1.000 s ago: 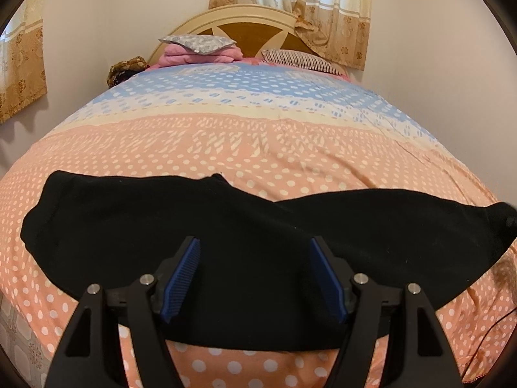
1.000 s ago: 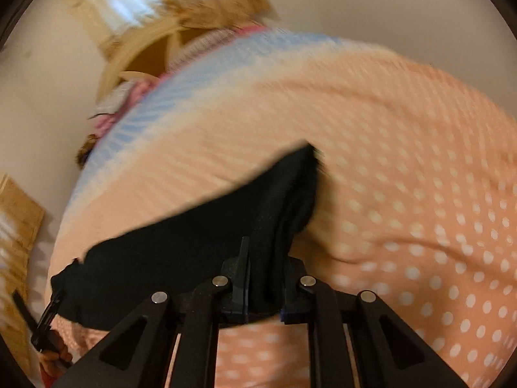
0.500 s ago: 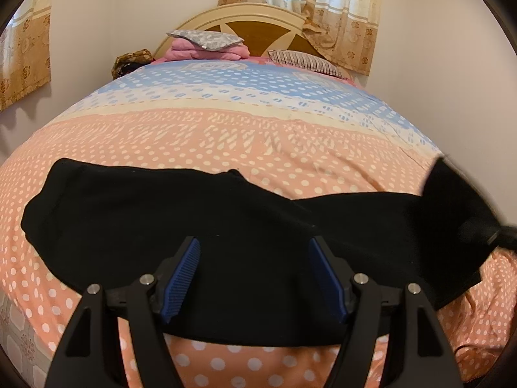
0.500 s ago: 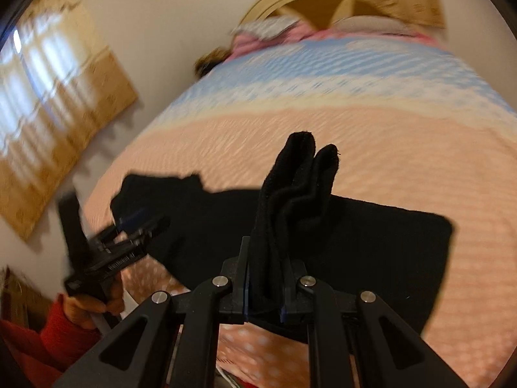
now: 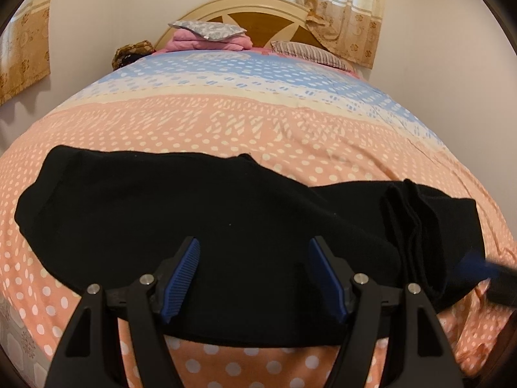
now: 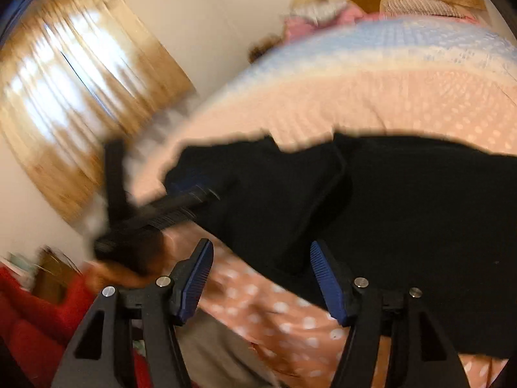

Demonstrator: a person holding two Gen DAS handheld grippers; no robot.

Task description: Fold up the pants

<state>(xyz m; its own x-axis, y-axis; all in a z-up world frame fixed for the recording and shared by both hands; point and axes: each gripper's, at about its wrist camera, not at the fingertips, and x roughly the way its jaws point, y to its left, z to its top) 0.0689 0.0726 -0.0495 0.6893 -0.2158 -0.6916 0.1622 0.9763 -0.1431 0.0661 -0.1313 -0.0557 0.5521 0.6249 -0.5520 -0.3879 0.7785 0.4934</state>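
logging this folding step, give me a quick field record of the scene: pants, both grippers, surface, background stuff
pants: black, lying across bedspread, leg end folded over
left gripper: open, above pants
right gripper: jaws just opened, nothing between them
surface: dotted peach and blue bedspread
background: headboard, pillows, curtains

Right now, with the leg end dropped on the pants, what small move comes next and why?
Probably draw the right hand-held gripper back clear. Its jaws have just been opening and hold nothing, and the folded leg end lies on the black pants, still bunched, so it needs smoothing next.
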